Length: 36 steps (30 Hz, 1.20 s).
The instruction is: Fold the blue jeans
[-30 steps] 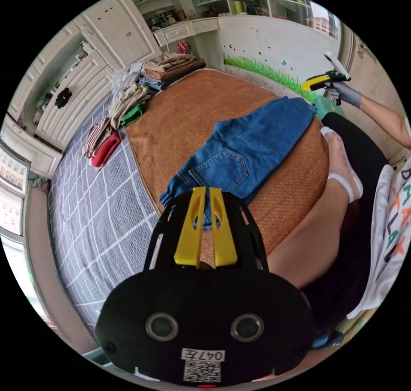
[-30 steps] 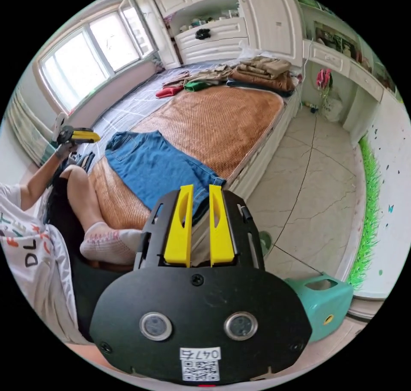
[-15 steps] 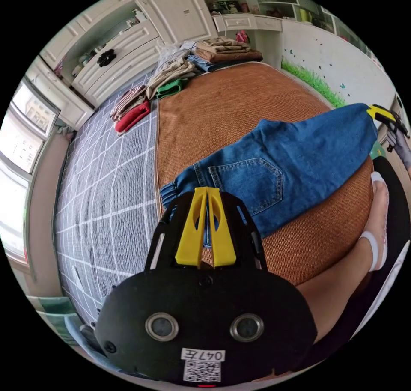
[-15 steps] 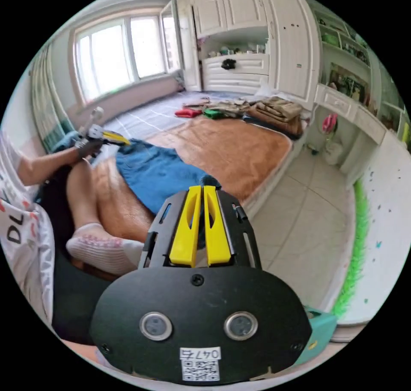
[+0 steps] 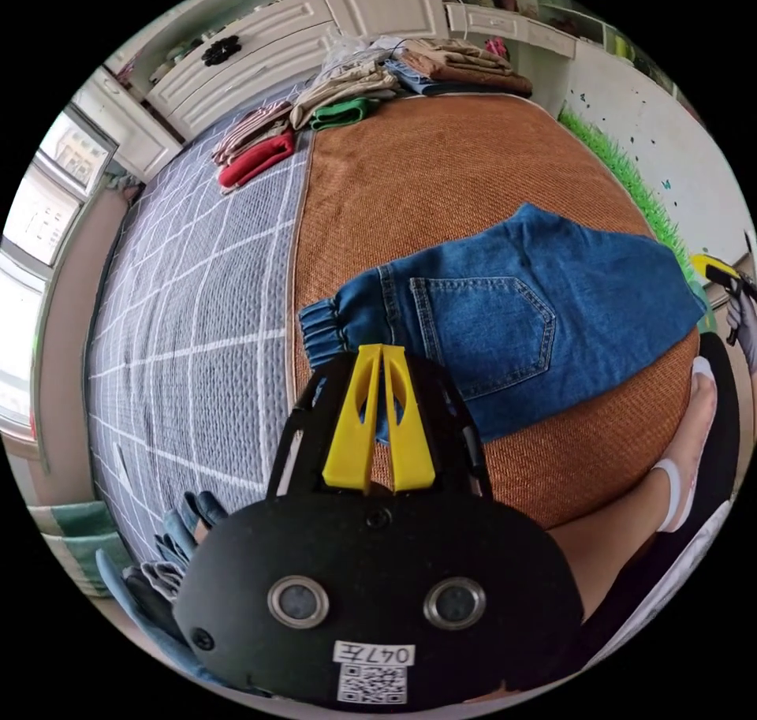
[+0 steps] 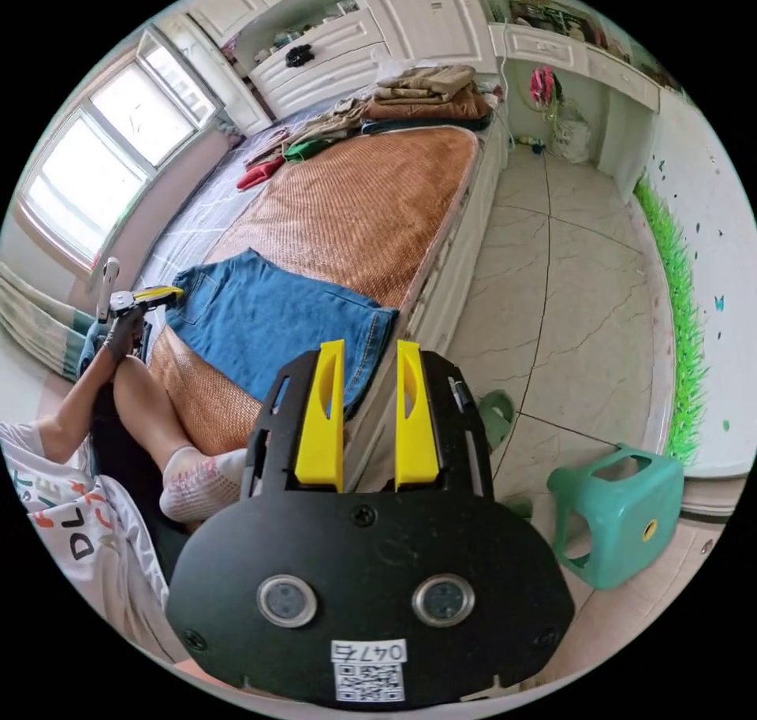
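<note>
A big bed (image 6: 371, 199) is covered by a brown mat. White cupboards (image 6: 418, 10) are seen behind the bed, a window (image 6: 102, 168) beside it, and a tiled floor (image 6: 568, 294) next to it.

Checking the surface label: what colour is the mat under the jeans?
Orange-brown woven mat, clearest in the left gripper view.

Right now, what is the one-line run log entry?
stage: fold in progress | blue jeans: flat on mat | left claw: shut on waistband | right claw: open, off hem
</note>
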Available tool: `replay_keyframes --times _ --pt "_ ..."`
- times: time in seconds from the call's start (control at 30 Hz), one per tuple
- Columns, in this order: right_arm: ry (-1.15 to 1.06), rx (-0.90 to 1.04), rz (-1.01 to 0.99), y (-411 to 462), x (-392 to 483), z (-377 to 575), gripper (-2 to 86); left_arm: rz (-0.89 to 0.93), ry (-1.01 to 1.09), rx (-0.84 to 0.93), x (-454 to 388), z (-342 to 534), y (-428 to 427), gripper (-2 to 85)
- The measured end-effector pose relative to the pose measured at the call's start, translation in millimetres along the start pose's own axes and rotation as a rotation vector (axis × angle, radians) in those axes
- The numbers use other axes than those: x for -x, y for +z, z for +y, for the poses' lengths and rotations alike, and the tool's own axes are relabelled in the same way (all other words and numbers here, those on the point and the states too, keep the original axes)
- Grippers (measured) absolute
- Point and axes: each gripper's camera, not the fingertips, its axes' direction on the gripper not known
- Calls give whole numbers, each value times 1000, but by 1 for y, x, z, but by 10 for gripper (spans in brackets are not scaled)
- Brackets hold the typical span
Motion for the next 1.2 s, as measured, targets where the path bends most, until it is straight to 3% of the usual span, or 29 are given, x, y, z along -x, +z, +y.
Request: replay_keyframes --times 0.27,0.43,0.63,0.73,0.9,1.2 --pt "-140 164 46 42 5 -39 -4 197 -153 -37 69 12 13 -8" --pt "-263 42 203 19 28 -36 -11 331 -241 -52 110 15 25 -8" --pt "-119 174 285 51 -10 -28 9 319 -235 -37 129 9 38 -8" --pt "-7 5 218 9 -22 -6 29 364 -265 -29 140 11 50 -8" --pt "214 -248 -228 -61 -39 60 42 457 -322 -19 165 11 59 -8" --pt "577 -117 -427 -2 -91 153 48 255 -152 10 139 -3 46 -8"
